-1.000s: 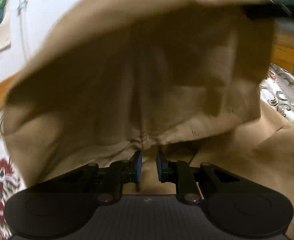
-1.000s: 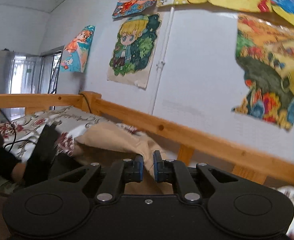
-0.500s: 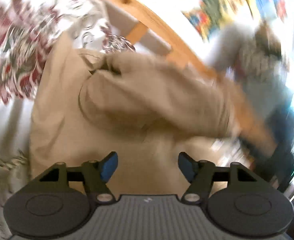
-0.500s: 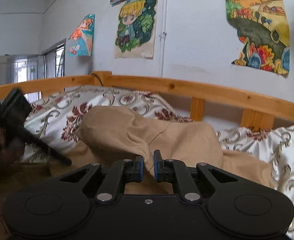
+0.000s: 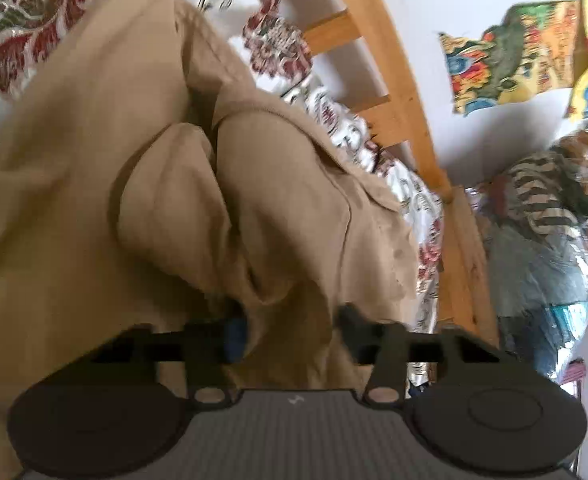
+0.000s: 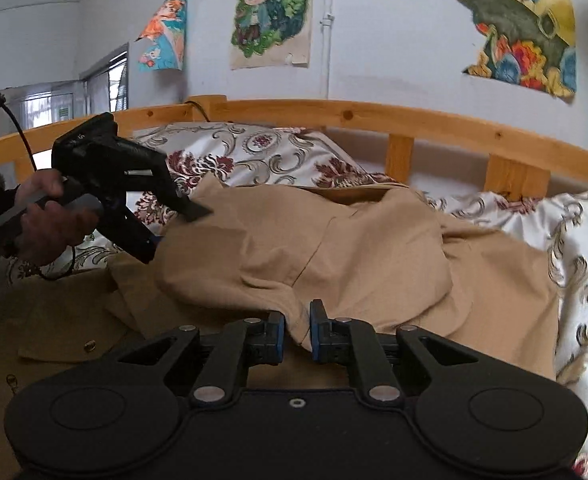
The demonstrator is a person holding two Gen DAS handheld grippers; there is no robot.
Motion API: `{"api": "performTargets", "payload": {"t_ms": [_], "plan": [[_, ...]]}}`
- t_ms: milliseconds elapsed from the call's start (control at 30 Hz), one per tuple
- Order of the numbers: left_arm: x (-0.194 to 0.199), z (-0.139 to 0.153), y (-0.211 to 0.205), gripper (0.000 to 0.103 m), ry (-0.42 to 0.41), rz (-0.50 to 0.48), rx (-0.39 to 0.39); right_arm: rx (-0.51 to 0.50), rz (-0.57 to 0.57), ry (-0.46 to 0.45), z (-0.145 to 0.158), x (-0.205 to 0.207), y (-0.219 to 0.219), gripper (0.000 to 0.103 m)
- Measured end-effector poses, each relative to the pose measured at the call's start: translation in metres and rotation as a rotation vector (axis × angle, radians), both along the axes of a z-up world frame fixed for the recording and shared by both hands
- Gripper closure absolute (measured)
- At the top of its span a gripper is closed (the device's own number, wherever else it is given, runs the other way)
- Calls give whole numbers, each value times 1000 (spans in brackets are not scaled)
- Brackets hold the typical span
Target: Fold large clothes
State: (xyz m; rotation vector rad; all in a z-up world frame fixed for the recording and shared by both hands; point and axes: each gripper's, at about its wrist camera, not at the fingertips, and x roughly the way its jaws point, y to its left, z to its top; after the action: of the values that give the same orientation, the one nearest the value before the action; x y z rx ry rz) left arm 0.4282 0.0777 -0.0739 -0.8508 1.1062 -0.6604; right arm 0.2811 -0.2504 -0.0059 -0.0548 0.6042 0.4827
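Note:
A large tan garment (image 6: 334, 240) lies bunched on the bed; it also fills the left wrist view (image 5: 134, 200). My right gripper (image 6: 296, 334) is shut on a fold of the tan garment at its near edge. My left gripper (image 5: 294, 328) is open, its jaws wide apart just above the cloth, holding nothing. It also shows in the right wrist view (image 6: 174, 224), held in a hand at the garment's left side.
A floral bedspread (image 6: 254, 152) covers the bed. A wooden bed rail (image 6: 374, 114) runs along the back by a white wall with posters (image 6: 272, 12). Piled clothes (image 5: 542, 220) sit beyond the bed end. A black cable (image 6: 10, 120) hangs at left.
My left gripper opened and let go of the tan garment, which dropped onto the bed. My right gripper stayed shut on the cloth and lowered toward the bed.

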Motion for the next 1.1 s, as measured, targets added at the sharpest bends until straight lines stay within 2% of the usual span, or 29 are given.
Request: {"api": "performTargets", "payload": {"t_ms": [100,167,200,267,333,400,467,533,600,633,667,700,733,800,833,967,1067,1100], "plan": [[0,11,0,90,-7,5,34,17,-1,33,0,-2,-9,85],[-1,22,5,94,-37,-7,68,17,12,65,-2,-5,-20,72],[-1,27,6,95,-66,-19,99,16,8,82,-3,-6,-27,69],[-5,39,7,96,-140,-51,175,51,-28,126,-4,-2,-44,53],[-5,46,4,96,-193,-75,242,143,-114,177,-7,11,-67,53],[-8,46,4,96,-197,-89,249,244,-210,218,-12,28,-89,53],[-13,41,4,96,-194,-92,257,290,-287,264,-20,51,-101,52],[-18,33,2,96,-188,-98,269,261,-328,312,-30,76,-101,56],[-24,30,1,96,-194,-94,284,229,-322,354,-39,98,-97,63],[-26,29,0,96,-199,-92,290,219,-314,364,-42,109,-94,75],[-28,29,-1,95,-204,-89,296,220,-304,364,-42,116,-93,95],[-30,28,-2,95,-211,-83,303,212,-298,346,-38,123,-93,100],[-32,28,-5,95,-222,-78,311,184,-297,282,-29,127,-91,103],[-37,28,-10,93,-254,-80,337,82,-294,140,-10,128,-83,103],[-40,27,-12,91,-275,-85,341,38,-293,114,-10,129,-81,103],[-50,28,-4,74,-296,-77,291,2,-298,183,-31,129,-85,102],[-50,34,17,61,-313,-4,268,45,-315,194,-36,116,-92,98],[-48,36,25,61,-317,36,267,48,-320,197,-38,115,-92,97]]}}
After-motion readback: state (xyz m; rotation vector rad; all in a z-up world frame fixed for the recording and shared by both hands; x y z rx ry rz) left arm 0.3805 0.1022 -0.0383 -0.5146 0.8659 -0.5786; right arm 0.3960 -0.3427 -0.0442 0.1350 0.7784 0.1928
